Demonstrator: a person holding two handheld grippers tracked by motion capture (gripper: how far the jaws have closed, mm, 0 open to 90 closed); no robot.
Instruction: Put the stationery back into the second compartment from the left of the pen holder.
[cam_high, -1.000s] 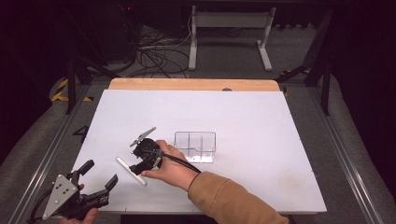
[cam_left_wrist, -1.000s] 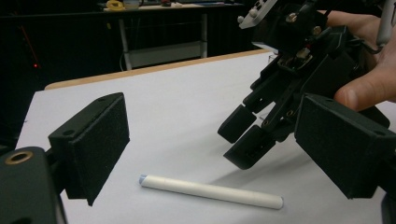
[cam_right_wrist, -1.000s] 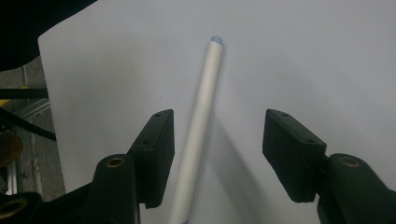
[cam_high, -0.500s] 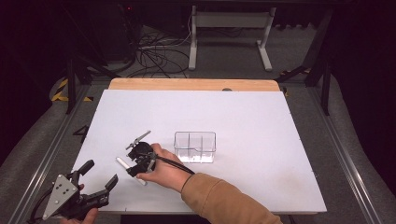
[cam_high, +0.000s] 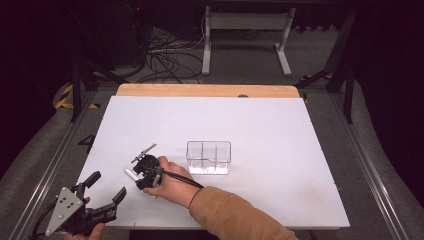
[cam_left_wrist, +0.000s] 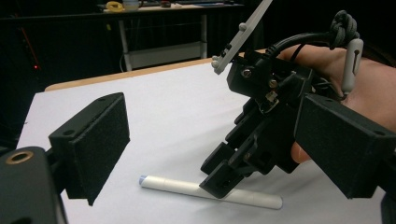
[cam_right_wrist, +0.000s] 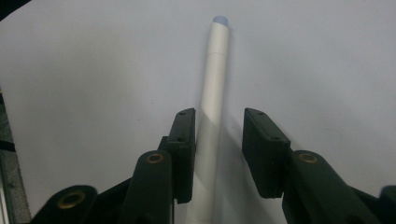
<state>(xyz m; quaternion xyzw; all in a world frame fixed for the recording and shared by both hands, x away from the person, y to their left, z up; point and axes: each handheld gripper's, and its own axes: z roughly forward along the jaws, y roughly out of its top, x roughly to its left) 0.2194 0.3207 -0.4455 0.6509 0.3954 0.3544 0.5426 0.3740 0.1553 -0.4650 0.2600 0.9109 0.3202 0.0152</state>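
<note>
The white pen (cam_right_wrist: 212, 98) lies flat on the table (cam_high: 280, 125), between the jaws of the right hand-held gripper (cam_right_wrist: 219, 149), which have just been closing; one touches it, the other stands clear. The left hand-held gripper (cam_high: 102, 192) gapes wide, empty, nearby.

The desk (cam_high: 260, 130) is lit bright and even from above, while the room around it sinks into near black. Shadows are soft and short. Close-up views look a bit grainy, mildly soft.

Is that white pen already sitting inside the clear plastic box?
No, the white pen lies flat on the table, left of the clear box, between the right gripper's jaws.
</note>
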